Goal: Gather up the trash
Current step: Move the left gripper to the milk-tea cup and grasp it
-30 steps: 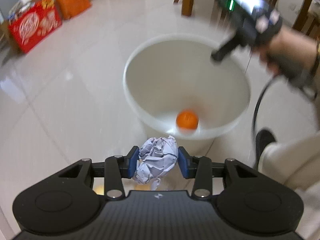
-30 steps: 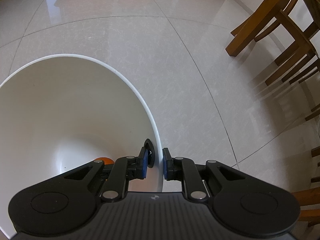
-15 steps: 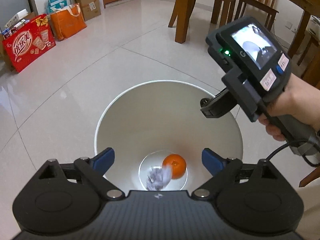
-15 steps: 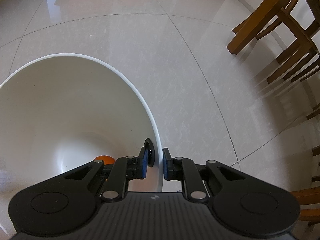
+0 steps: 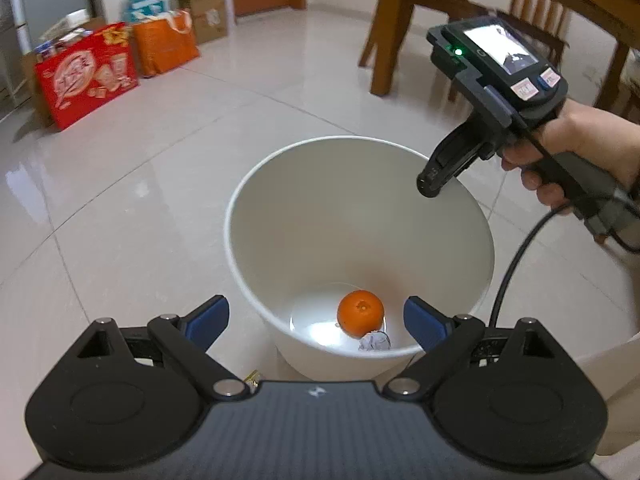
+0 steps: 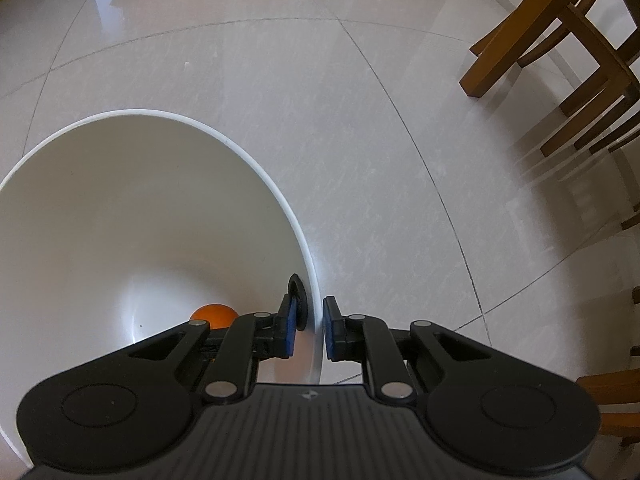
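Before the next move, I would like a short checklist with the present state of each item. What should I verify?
1. Crumpled paper lies in the white bin: ok.
2. Orange lies at the bin bottom: ok.
3. Left gripper open, nothing between its pads: ok.
4. Right gripper clamped on the bin rim: ok.
5. Bin standing upright on the floor: ok.
6. More trash on the floor: cannot tell.
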Tool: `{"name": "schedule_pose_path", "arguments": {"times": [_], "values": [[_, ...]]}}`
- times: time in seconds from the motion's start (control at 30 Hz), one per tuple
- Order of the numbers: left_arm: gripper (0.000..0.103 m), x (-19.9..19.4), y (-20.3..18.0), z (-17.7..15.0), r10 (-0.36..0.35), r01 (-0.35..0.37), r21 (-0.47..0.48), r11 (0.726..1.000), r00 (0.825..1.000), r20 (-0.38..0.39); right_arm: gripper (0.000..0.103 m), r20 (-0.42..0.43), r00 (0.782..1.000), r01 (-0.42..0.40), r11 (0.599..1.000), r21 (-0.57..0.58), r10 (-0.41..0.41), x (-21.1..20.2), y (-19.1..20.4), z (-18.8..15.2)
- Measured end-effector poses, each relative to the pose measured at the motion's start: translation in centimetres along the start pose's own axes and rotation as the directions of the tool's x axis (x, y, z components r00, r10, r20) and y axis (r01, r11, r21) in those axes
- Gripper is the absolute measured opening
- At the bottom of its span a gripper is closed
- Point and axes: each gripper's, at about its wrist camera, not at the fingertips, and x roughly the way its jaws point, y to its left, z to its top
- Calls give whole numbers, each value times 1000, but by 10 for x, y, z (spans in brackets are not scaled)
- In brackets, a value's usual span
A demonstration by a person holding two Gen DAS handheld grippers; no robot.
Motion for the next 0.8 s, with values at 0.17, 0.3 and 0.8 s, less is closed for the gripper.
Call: {"name": "schedule_pose_path", "arguments": {"times": [0.17,0.3,0.8], "values": [[95,-12,14,-35,28,-25,-87,996,999,33,16,-13,1000,2,999,-35,-2,1,0,3],[95,-13,15,-73,68,-65,-105,992,997,21,16,-26,1000,3,998,-59,-4,3,0,8],[95,48,28,-179,74,-91,-111,990,986,-153,15,-111,994,-36,992,-120,22,11,-4,25]]}}
